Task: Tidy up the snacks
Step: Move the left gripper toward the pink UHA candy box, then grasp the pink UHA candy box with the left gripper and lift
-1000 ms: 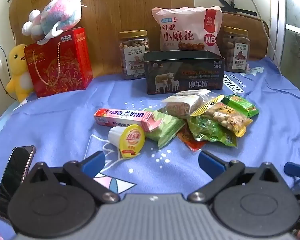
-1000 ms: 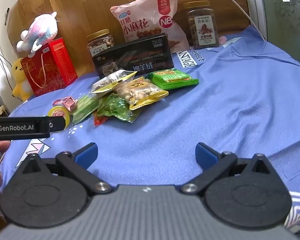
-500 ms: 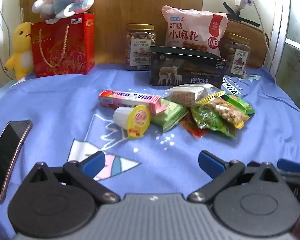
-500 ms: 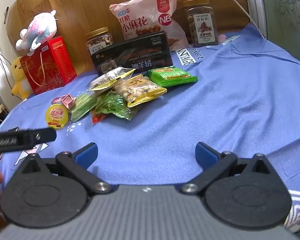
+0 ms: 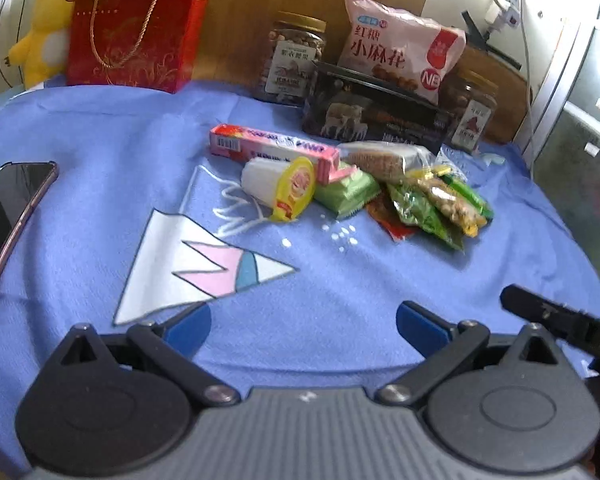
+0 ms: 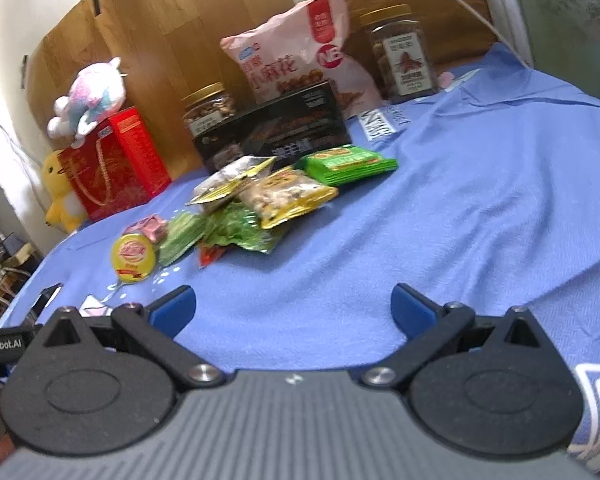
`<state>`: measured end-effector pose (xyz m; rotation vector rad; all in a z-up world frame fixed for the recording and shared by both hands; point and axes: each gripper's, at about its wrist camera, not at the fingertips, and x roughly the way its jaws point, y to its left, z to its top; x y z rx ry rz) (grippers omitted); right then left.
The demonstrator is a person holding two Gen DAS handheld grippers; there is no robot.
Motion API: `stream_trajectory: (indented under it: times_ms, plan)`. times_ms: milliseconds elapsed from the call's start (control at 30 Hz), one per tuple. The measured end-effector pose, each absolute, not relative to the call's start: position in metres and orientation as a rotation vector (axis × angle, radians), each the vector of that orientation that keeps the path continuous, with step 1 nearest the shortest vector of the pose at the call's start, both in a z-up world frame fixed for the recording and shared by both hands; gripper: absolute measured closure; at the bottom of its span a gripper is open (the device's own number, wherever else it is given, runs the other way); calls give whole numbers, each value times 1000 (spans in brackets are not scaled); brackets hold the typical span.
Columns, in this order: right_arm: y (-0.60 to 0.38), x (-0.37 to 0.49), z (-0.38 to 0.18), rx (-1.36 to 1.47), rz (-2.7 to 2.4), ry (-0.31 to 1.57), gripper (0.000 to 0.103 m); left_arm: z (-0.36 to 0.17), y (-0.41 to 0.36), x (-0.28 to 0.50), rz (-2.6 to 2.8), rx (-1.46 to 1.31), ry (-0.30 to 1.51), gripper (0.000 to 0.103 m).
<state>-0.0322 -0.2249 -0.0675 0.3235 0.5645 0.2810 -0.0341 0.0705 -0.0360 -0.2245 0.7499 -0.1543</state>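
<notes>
A blue cloth (image 5: pixel 80 128) covers the surface, with a wooden board behind it. From the left lie a phone (image 5: pixel 8 208), then a red gift bag (image 5: pixel 136 28), then the loose snack pile (image 5: pixel 352 184): a pink box (image 5: pixel 272 146), a yellow-lidded cup (image 5: pixel 280 188) on its side, green and yellow packets, all touching or overlapping. Just behind the pile stands the open black tin (image 5: pixel 376 116), probably where the snacks go.

The left gripper (image 5: pixel 303 322) and right gripper (image 6: pixel 291 308) both hover near the cloth with fingers spread wide, holding nothing, well short of the pile. The cup looks the easiest first grab: approach it low, straddle its white body and close gently so it does not roll.

Compared with a second ago, the left view sits farther left and looks down more steeply, so the phone looms larger; the snacks have not moved.
</notes>
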Motion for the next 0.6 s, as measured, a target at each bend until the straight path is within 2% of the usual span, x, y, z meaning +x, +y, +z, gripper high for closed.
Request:
stream_trajectory:
  times_ms: [67, 100, 167, 200, 267, 367, 600]
  plan:
    - [-216, -34, -62, 281, 320, 549, 17, -28, 81, -34, -142, -228, 714, 1]
    - [-211, -34, -59, 253, 339, 541, 19, -22, 88, -31, -130, -227, 696, 4]
    - [-200, -34, -52, 197, 393, 523, 33, -9, 104, -24, -107, -228, 664, 11]
    - [-194, -32, -49, 171, 417, 515, 37, -3, 112, -18, -95, -228, 656, 15]
    - [-179, -26, -41, 119, 459, 506, 51, 10, 129, -1, -88, -236, 648, 19]
    - [-155, -9, -30, 63, 530, 508, 64, 25, 146, 31, -118, -231, 659, 23]
    - [-107, 34, -23, -113, 589, 498, 66, 17, 161, 106, -210, -231, 716, 24]
